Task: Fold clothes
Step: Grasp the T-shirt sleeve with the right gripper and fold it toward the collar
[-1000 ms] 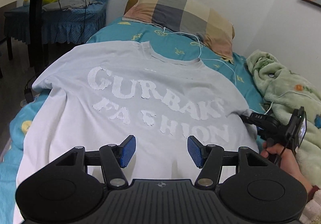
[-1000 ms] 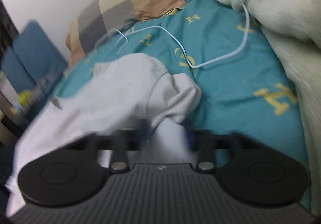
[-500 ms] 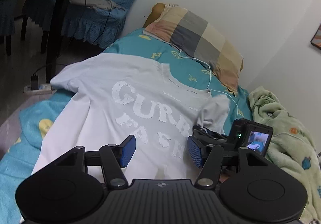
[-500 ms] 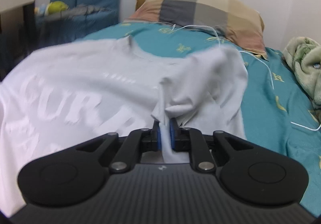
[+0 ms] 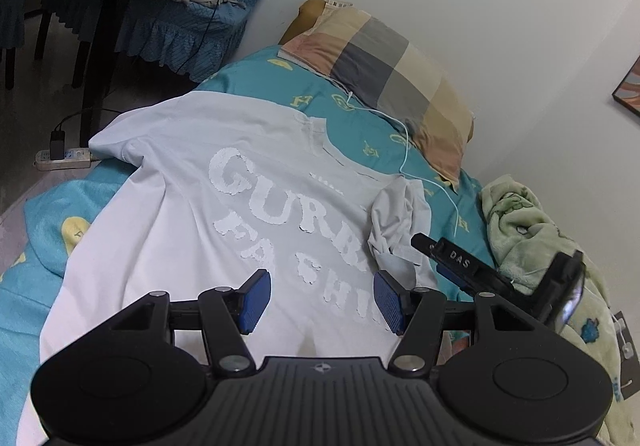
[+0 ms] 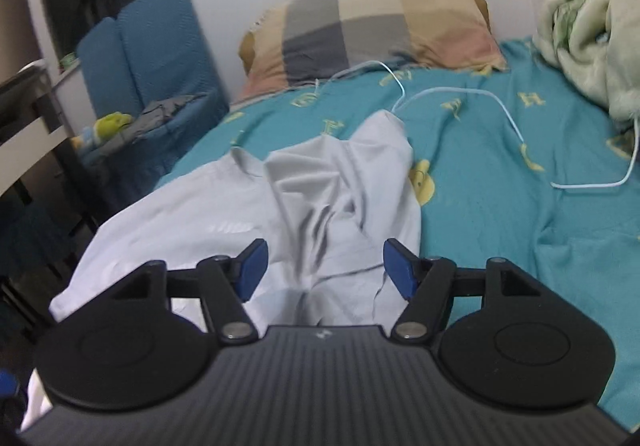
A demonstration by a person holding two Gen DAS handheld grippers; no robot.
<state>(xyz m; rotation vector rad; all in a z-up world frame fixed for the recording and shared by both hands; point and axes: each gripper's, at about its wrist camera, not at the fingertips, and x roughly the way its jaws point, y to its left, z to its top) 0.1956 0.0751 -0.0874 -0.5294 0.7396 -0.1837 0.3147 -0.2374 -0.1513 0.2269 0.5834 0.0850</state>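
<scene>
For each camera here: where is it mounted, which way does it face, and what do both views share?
Left wrist: on the left hand-held gripper, open, looking up the bed over the T-shirt; right hand-held gripper at right.
Right wrist: on the right hand-held gripper, open, above the folded sleeve.
Shared: T-shirt, pillow, cable.

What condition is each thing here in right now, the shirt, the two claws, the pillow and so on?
Pale grey printed T-shirt: spread flat on the bed, one sleeve folded inward and crumpled.
Left claw: open, above the shirt, holding nothing.
Right claw: open over the crumpled sleeve.
Checked pillow: lying at the head of the bed.
White cable: loose across the teal sheet.
Green fleece blanket: bunched up.
</scene>
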